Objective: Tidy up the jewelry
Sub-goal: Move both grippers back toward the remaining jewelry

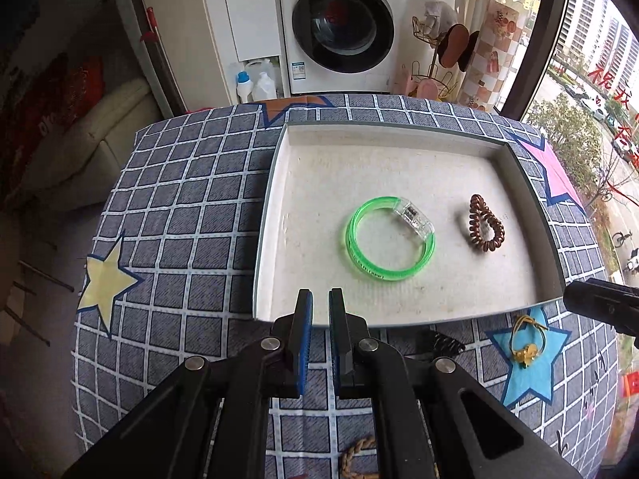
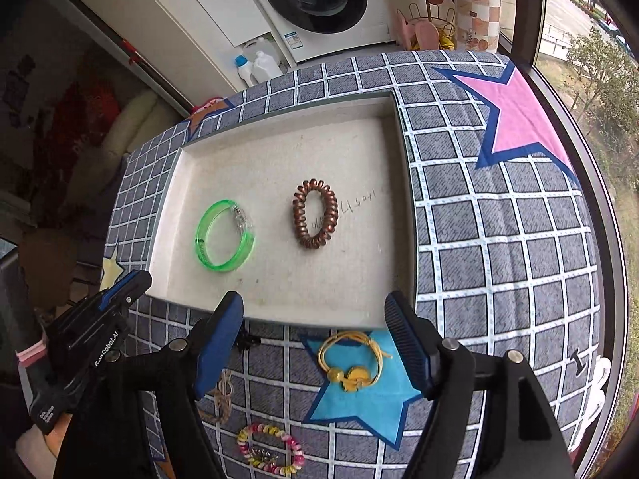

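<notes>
**A:** Where did things stand?

**B:** The green bangle [image 2: 225,235] and the copper coil tie [image 2: 315,213] lay flat inside the white tray [image 2: 279,311], near each other but not touching. Both grippers were empty. The right gripper [image 2: 315,343] had its jaws spread wide, with nothing between the pads. The left gripper [image 1: 320,329] stood only a little apart — a narrow slit, holding nothing.

**A:** And what remained outside?

**B:** The yellow cord bracelet [image 2: 353,363] on the blue star [image 2: 359,403], just beside the tray's near wall; a pastel coil tie [image 2: 271,449] and a braided brown band [image 2: 221,397] nearer the person; a small black clip [image 1: 441,344] close to the wall too.

**A:** What could have gone wrong?

**B:** The yellow cord looked thin and flat on the checked cloth [image 2: 499,239] — I judged the pads might pinch fabric with it, or catch one loop and let the charm dangle. Lifted low, it might have snagged the tray wall. And the two grippers sat close together, so a reach across could have made them collide.
</notes>
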Available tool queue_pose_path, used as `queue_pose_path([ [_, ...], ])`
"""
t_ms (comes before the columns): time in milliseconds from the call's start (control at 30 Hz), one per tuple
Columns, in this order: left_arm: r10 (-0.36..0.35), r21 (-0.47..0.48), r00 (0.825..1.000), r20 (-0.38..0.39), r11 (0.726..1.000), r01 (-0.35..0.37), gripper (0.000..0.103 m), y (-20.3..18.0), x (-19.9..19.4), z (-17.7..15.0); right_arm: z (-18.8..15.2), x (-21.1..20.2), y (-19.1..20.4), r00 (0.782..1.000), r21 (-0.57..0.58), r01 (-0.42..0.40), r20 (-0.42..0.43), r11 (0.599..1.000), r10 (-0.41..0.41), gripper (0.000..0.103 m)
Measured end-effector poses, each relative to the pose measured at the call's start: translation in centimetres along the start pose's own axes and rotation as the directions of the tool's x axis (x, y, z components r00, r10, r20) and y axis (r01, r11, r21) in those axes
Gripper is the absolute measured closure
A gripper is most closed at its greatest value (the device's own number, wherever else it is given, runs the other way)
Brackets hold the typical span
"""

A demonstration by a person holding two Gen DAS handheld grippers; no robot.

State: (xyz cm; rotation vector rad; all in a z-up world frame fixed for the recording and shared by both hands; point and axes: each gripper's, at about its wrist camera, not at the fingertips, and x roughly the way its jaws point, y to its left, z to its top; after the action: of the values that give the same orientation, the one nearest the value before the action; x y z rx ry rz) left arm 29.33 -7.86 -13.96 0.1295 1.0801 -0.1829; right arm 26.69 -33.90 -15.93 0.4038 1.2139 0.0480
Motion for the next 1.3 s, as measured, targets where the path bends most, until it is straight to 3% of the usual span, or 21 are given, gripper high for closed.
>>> queue_pose_path([
  [33,0.003,-0.004,1.0,-0.004,1.0,-0.003,0.027,0.2,-0.4,-0.4,-0.6,-0.2,0.1,1.0,0.0,-0.002,-0.004,1.0,0.002,0.024],
  [67,0.02,-0.016,1.0,0.005,1.0,-0.02,0.0,0.4,-0.8,-0.8,-1.2,-0.4,0.2,1.0,0.001,-0.002,-0.009,1.0,0.002,0.024],
  [367,0.046,-0.011,0.999,0.005,0.999,-0.046,0.0,2.3,-2.8,-5.1,-6.5,-1.6,0.3,0.999,0.025,-0.002,-0.046,1.0,0.003,0.018],
  [600,0.038,-0.029,0.996,-0.087,0.999,-0.04,0.0,4.3,-2.4,-9.5,-10.0,-1.7,0.3,0.998,0.037,0.0,-0.059,0.999,0.002,0.013],
  [633,0.036,-0.019,0.994,-0.099,0.999,-0.038,0.0,4.4,-2.2,-10.1,-10.4,-1.7,0.3,0.998,0.039,-0.003,-0.062,0.999,0.006,0.0],
  [733,0.044,0.006,0.992,-0.12,0.999,-0.043,0.0,4.7,-2.2,-11.7,-11.4,-1.8,0.1,0.998,0.058,-0.029,-0.055,0.998,0.033,0.0],
  [833,0.054,0.03,0.989,-0.134,0.998,-0.051,0.0,4.8,-2.3,-13.2,-12.1,-1.3,0.1,0.994,0.063,-0.032,-0.099,0.997,0.038,0.0],
  [1133,0.07,0.002,0.978,-0.195,0.998,-0.07,0.0,5.9,-1.2,-15.0,-14.7,0.2,-0.1,0.981,0.049,0.061,-0.188,0.997,-0.05,0.0],
  [1300,0.042,0.029,0.982,-0.185,0.999,-0.037,0.0,5.5,-0.9,-15.1,-15.3,0.4,-0.2,0.977,0.035,0.097,-0.193,0.995,-0.089,0.0],
])
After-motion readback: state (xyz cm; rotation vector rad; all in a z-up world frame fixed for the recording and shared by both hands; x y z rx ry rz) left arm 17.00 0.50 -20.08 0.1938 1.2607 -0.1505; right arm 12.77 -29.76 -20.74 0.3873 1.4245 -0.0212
